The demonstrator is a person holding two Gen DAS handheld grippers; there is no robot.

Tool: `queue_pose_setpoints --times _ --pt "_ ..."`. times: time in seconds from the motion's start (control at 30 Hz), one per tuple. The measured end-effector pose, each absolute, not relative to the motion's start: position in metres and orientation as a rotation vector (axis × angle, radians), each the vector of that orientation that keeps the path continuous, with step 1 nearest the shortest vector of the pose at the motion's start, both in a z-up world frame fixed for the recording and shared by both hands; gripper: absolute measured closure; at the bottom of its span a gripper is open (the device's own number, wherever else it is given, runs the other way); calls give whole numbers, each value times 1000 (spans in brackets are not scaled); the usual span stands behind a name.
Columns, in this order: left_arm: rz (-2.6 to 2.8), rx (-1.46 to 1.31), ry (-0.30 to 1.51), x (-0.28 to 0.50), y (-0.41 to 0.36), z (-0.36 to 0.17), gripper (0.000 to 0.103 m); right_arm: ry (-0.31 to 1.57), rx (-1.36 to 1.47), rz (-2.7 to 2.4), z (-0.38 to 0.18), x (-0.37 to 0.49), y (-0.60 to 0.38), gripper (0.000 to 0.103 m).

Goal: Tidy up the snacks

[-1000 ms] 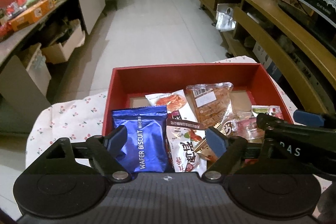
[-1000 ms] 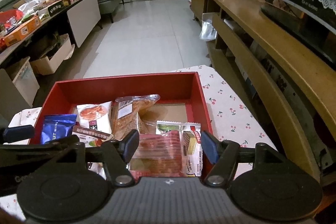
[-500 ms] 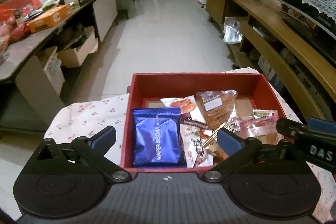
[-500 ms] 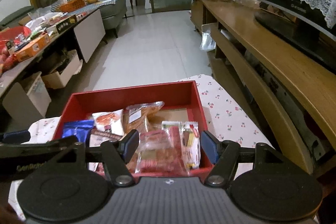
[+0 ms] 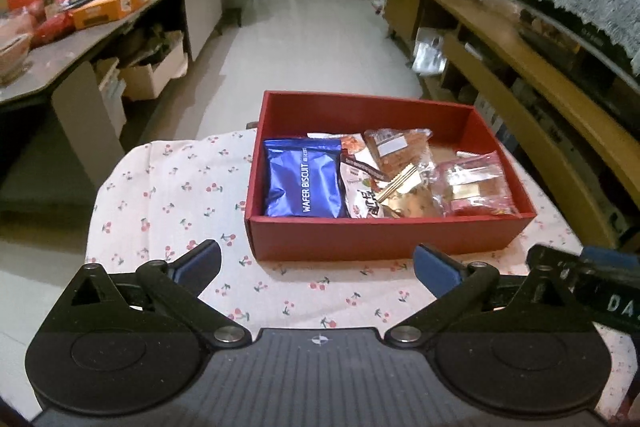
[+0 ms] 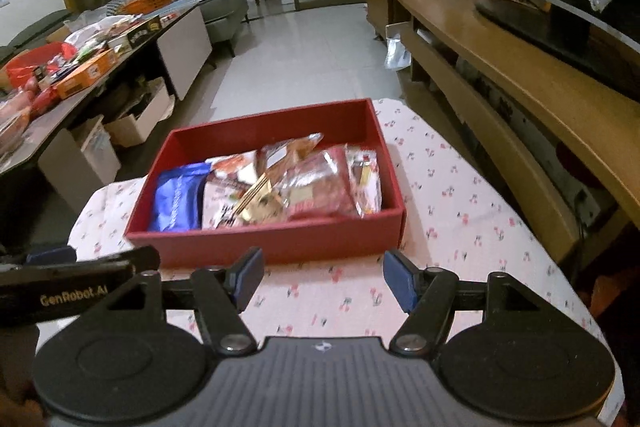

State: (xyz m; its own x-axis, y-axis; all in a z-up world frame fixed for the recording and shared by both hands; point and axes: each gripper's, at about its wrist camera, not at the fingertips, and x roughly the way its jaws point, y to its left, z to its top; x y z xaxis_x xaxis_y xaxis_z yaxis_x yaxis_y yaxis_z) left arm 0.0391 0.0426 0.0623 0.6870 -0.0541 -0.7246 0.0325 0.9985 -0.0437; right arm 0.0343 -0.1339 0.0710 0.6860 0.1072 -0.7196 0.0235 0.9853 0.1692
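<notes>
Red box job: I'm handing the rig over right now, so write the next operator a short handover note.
Left hand-held gripper: open, nothing between the fingers, over the cherry-print cloth short of the box.
Right hand-held gripper: open, also empty, on the near side of the box.
Things: the red box sits on the cloth. Inside, the blue wafer biscuit pack is at the left, a white-and-red pack and a gold wrapper in the middle, clear packs at the right.
Done: every snack in view on the cloth-covered table is in the box.
Left: probably nothing to load; packs overlap, tidy if wanted.
</notes>
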Motion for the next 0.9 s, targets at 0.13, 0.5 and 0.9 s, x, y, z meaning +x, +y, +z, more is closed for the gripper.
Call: queue_pose_setpoints --times 0.13,0.5,0.9 --pt "-49 -9 798 24 41 59 0 815 176 56 70 15 -131 20" --pt "-93 -26 875 0 45 43 0 845 145 49 61 -10 -125 18" --pt "-99 15 884 -11 39 38 0 881 116 53 52 -19 -118 18"
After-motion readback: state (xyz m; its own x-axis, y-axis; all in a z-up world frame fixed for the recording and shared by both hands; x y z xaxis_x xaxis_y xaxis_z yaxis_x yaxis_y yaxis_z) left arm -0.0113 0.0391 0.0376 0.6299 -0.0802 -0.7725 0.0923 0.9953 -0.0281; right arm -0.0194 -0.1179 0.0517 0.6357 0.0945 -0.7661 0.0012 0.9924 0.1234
